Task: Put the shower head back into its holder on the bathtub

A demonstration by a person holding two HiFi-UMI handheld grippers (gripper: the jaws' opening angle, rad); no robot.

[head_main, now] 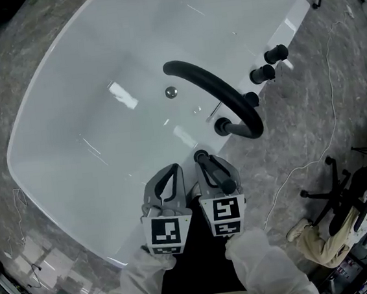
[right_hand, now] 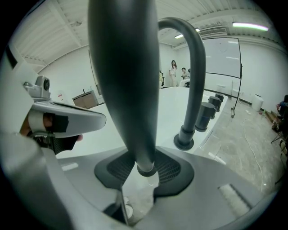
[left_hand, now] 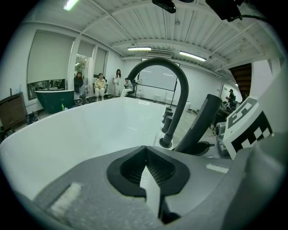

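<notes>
The white bathtub point(head_main: 72, 142) fills most of the head view, with the black arched faucet point(head_main: 216, 87) rising from its near rim. The shower head point(right_hand: 126, 90) stands close to upright just beside the faucet's base. The right gripper point(right_hand: 145, 173) has its fingers clamped on the narrow lower end of the handle. At its foot is a dark round socket on the rim, which looks like the holder point(left_hand: 201, 147); whether the foot is fully seated I cannot tell. The left gripper point(left_hand: 145, 157) sits alongside with its fingers closed on nothing. To finish well, I would keep the handle vertical and centred over the socket, press straight down without twisting, and let go only once it stands by itself. The left gripper should keep clear.
</notes>
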